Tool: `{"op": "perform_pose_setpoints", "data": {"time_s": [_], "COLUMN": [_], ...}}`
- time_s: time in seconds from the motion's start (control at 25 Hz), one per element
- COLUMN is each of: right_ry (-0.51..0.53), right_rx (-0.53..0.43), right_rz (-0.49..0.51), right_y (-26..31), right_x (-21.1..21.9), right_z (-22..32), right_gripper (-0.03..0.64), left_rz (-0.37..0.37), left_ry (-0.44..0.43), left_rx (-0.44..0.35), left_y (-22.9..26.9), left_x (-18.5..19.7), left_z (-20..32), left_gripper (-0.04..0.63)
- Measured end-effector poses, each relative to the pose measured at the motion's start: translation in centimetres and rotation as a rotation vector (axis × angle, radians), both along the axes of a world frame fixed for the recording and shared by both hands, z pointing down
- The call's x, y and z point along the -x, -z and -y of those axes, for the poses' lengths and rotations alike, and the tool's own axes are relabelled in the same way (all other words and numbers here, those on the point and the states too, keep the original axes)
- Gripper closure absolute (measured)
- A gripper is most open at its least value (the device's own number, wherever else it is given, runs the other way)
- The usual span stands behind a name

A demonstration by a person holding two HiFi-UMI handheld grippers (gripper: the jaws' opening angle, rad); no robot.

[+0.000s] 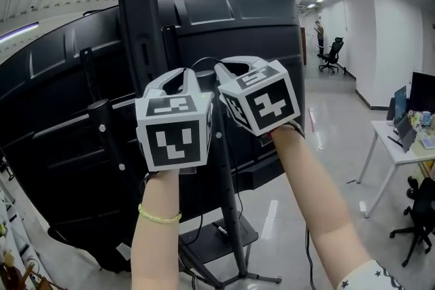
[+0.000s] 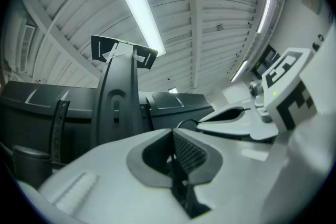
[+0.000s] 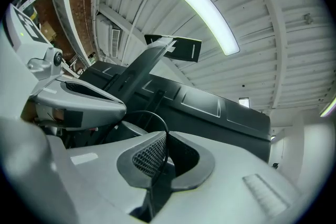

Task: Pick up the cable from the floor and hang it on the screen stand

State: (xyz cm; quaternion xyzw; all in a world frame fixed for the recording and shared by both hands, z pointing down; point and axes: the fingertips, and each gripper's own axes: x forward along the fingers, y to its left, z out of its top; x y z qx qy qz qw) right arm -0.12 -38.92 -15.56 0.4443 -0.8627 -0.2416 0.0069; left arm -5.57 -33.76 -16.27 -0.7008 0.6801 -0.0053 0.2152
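cable: thin black cable [image 3: 145, 111], arched in a short loop between the two grippers, raised at the back of the screen
right gripper [image 3: 164, 144]: jaws clamped on the cable
left gripper [image 2: 172, 147]: jaws pressed together where the loop's other end meets their tip
black screen stand column [image 1: 139, 24]: upright just beyond both grippers, carrying the large black screen [image 1: 238, 30]

Two grippers: left gripper [image 1: 182, 78], right gripper [image 1: 241, 66]. One black cable [image 1: 204, 63]. One screen [image 1: 68, 112], one screen stand [image 1: 139, 24]. Two office chairs: upper-right chair [image 1: 332, 53], lower-right chair [image 1: 417, 214]. One white desk [image 1: 394, 149]. One person [image 1: 319, 34], far upper right.
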Motion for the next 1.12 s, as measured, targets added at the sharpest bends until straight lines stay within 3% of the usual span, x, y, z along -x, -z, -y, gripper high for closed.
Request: {"op": "perform_pose_setpoints", "data": {"time_s": [0.28,0.56,0.8,1.12], "right_ry": [-0.008,0.003,0.029,0.027], "right_rx": [0.028,-0.039,0.014,0.165], "right_rz": [-0.062,0.029,0.062,0.11], "right_y": [-2.1,-5.4,-11.3,-22.9], "right_x": [0.4,-0.4,-1.0,-1.3], "right_z": [1.6,-0.7,-4.4,-8.6], "right_gripper": [0.606,0.592,0.609,0.617], "left_rz": [-0.034,-0.104,-0.14,-0.164], "left_ry": [0.02,-0.042,-0.118,-0.124], "left_rx": [0.04,0.037,0.1,0.19], "left_y": [-1.5,-5.3,-10.4,-21.3], "left_x": [1.5,1.4,0.3,0.6], "left_z": [1.6,0.4,-1.8,-5.3], "left_gripper": [0.588,0.588,0.588,0.588]}}
